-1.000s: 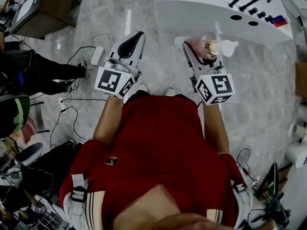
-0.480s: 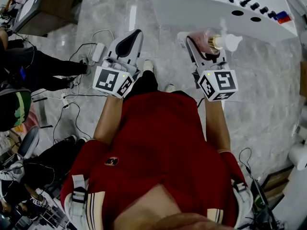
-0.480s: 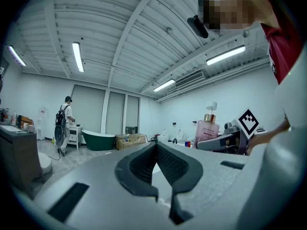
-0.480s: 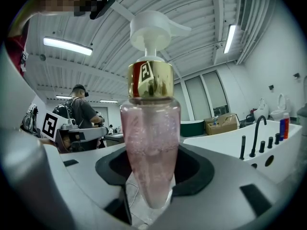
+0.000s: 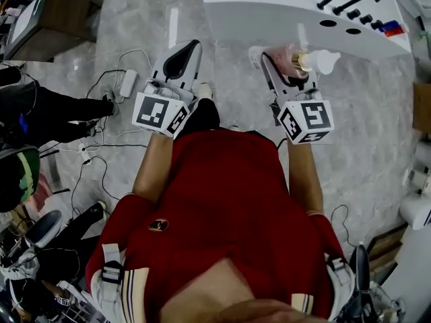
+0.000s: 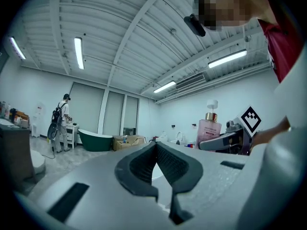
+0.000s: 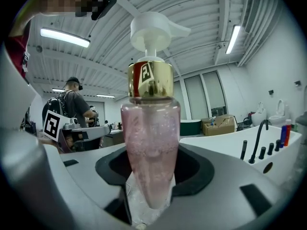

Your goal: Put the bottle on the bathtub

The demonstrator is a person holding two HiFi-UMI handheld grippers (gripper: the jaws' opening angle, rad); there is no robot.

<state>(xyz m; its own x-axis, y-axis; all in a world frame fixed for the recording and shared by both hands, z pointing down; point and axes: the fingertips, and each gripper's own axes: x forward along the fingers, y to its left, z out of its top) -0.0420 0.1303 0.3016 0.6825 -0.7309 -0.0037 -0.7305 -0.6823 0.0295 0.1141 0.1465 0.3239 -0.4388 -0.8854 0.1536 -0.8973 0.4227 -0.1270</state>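
My right gripper is shut on a pink pump bottle with a gold collar and a white pump head. It is carried lying sideways above the floor, just short of the white bathtub. In the right gripper view the bottle stands between the dark pads of the right gripper, with the bathtub rim to the right. My left gripper hovers to the left, shut and empty; its own view shows the left gripper with pads pressed together and the bottle beyond.
A black faucet with knobs and small bottles sit on the tub's right end. Cables and a power strip lie on the marble floor at left, near a person's legs and a wooden desk.
The person has stepped a little nearer the tub. Both grippers have edged forward, the right one still carrying the bottle.
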